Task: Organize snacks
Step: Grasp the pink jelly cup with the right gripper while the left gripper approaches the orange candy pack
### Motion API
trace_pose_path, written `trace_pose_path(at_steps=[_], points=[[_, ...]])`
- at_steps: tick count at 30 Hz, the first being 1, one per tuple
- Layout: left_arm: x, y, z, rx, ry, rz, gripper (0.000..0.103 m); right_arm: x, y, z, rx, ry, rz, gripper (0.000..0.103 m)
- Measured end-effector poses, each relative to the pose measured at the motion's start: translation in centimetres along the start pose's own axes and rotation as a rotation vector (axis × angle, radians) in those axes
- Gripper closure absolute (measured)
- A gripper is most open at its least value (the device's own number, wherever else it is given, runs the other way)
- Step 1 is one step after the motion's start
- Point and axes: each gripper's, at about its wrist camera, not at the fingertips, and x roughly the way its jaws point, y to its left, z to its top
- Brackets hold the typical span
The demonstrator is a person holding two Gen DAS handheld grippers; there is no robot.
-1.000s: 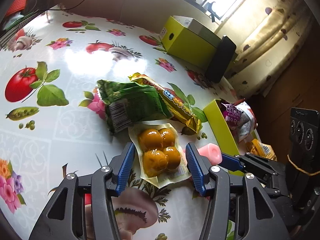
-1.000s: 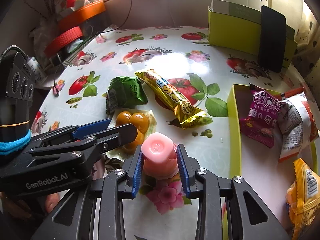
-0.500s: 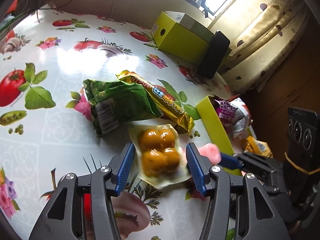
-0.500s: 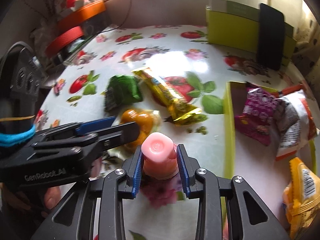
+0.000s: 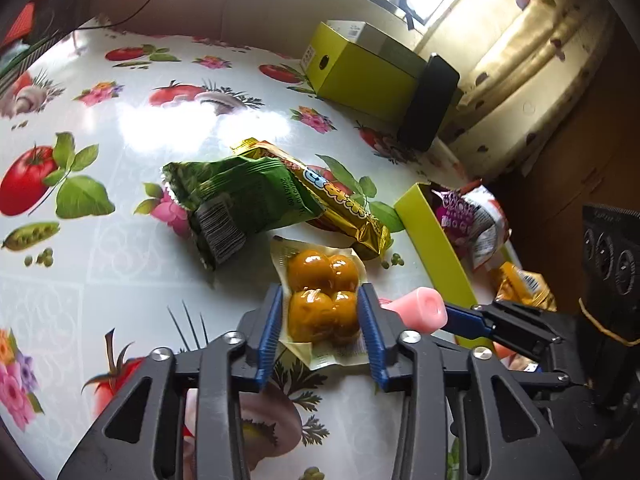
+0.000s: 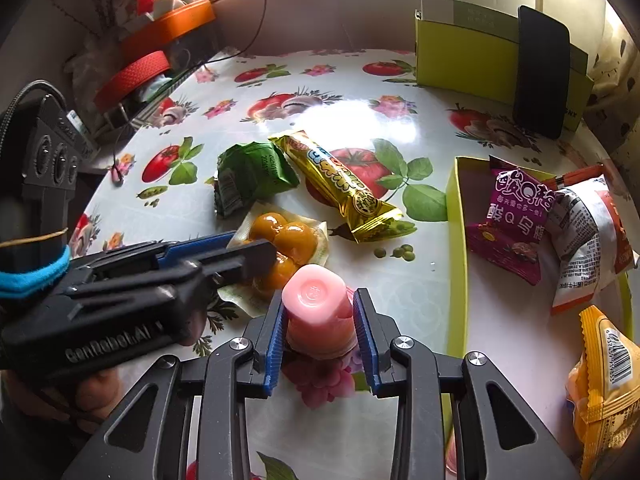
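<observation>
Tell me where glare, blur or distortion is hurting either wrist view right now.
Left wrist view: window glare whitens the tablecloth beyond the green packet; fisheye bends the edges, corners go dark; the yolk pack is sharp. Right wrist view: similar glare patch beyond the gold bar; the pink jelly cup is clear, the yellow tray curves.

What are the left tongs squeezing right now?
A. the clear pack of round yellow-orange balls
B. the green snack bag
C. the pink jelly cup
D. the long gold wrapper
A. The left tongs have their blue pads pressed against both sides of the clear pack of yellow-orange balls; the pink jelly cup sits in the right tongs instead.
</observation>
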Motion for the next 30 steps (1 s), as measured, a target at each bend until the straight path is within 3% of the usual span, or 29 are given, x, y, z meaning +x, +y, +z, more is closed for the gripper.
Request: trace_pose_path(at_steps=[1,11,13,14,19,22,25,26,27,30], points=[[-0.3,0.1,0.0,-0.005,-0.01,0.007,0.078,-0.1,0.0,0.0,0.0,-0.002,-0.001,0.073],[-2.4,0.4,-0.5,-0.039,-0.066,0.007,0.084,-0.8,0.2,-0.4,-0.002,-0.013,0.013,0.073],[-3.1,0.2,-0.6,-0.032,-0.081,0.012,0.093,-1.2,0.2,-0.4,-0.004,-0.024,0.011,0.073],[-3.3,0.1,-0.6,-0.029,-0.085,0.02,0.103,-1.4,0.2,-0.4,-0.003,-0.027,0.011,0.073],[-3.0,0.0,-1.1,-0.012,-0.056,0.007,0.103,-1.8,0.0,-0.7,0.0,-0.031,0.003,0.073],[-2.8,0.4,-1.2,-0.043,-0.051,0.044,0.103,-1.8,-0.2,-0.9,0.009,-0.029,-0.005,0.073],[-3.0,0.6,-0.8,-0.036,-0.057,0.05,0.074,-2.1,-0.4,-0.6,0.009,-0.038,-0.026,0.073],[-3.1,0.5,-0.6,-0.019,-0.063,0.048,0.054,-2.3,-0.5,-0.5,0.011,-0.044,-0.029,0.073],[-3.1,0.2,-0.4,0.006,-0.066,0.044,0.041,-2.4,-0.6,-0.4,0.014,-0.048,-0.028,0.073],[-2.2,-0.7,-0.1,0.095,-0.032,0.065,0.039,-2.9,-0.8,-0.3,0.016,-0.063,-0.031,0.073]])
